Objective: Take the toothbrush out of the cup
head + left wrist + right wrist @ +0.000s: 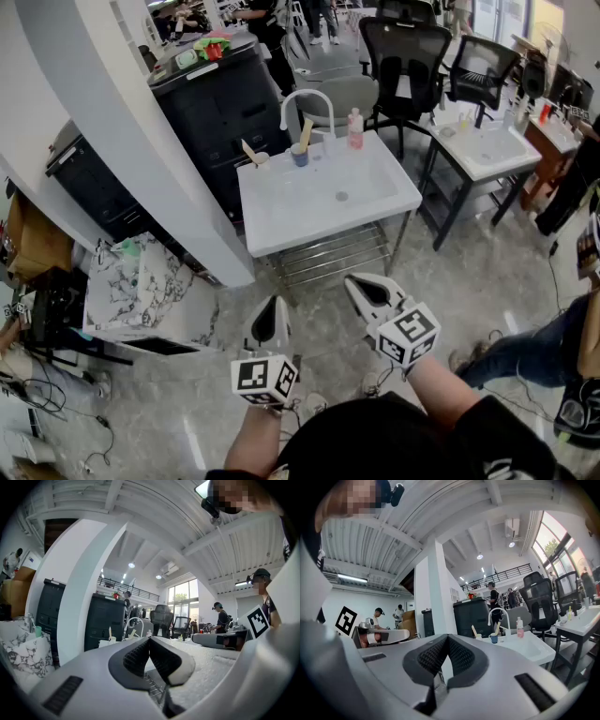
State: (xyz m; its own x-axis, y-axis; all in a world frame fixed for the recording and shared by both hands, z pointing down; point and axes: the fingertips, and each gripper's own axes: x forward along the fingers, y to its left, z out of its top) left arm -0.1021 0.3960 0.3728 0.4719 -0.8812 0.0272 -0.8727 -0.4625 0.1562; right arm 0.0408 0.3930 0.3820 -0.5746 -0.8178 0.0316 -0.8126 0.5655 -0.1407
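Note:
A blue cup [299, 156] with a pale toothbrush [306, 133] standing in it sits on the back rim of the white sink table [375, 204], beside the curved faucet [309, 101]. A white cup [261, 160] with another brush stands left of it. The right gripper view shows the blue cup [493, 639] far ahead. My left gripper [273, 306] and right gripper [352, 283] hover well in front of the sink, level, side by side. Both are shut and hold nothing. In their own views the left gripper [149, 640] and right gripper [447, 639] show pads pressed together.
A pink bottle [354, 129] stands right of the faucet. A black cabinet [220, 103] is behind the sink, a white pillar [141, 141] and a marble-patterned table [141, 291] to its left. Office chairs [403, 56] and a second sink table [487, 150] stand at the right, with people nearby.

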